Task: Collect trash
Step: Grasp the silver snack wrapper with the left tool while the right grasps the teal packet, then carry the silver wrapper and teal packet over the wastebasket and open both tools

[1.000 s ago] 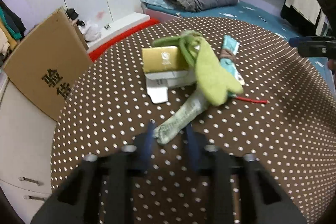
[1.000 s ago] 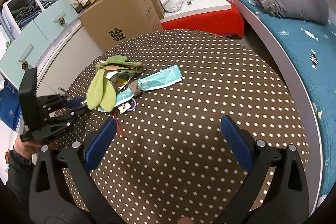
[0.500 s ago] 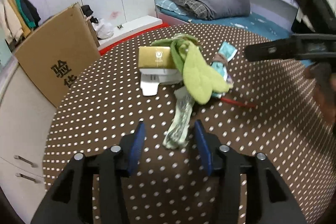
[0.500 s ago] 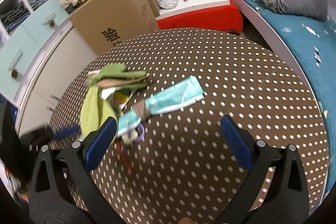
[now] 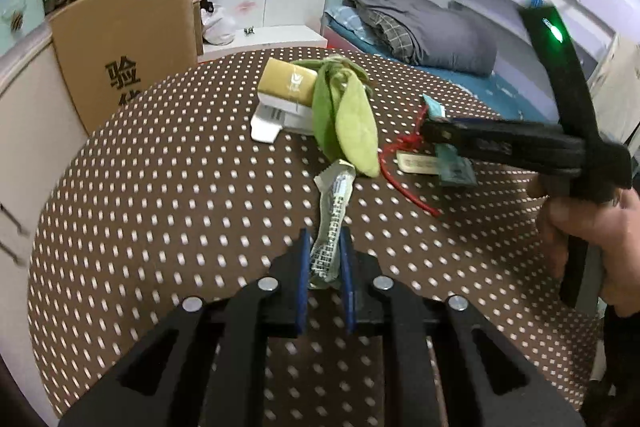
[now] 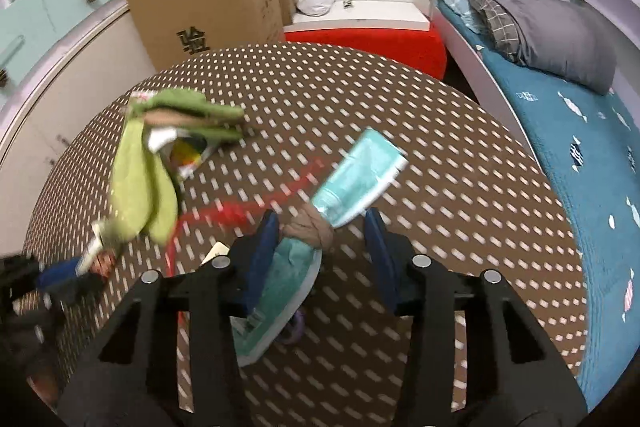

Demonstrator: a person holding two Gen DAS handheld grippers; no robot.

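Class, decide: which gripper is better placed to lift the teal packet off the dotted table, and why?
Right. The right gripper already straddles the teal packet, its jaws closing around it. The left gripper is busy with the crumpled wrapper.

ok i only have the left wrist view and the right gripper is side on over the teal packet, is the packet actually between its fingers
Observer: Yes. In the right wrist view the teal packet lies between the fingers of the right gripper, and its jaws are closing.
Operator: which part of it are they around
Observer: The brown band knotted round the packet's middle sits right between the pads.
Operator: anything under it
Observer: A purple ring peeks out from under the packet's near end.
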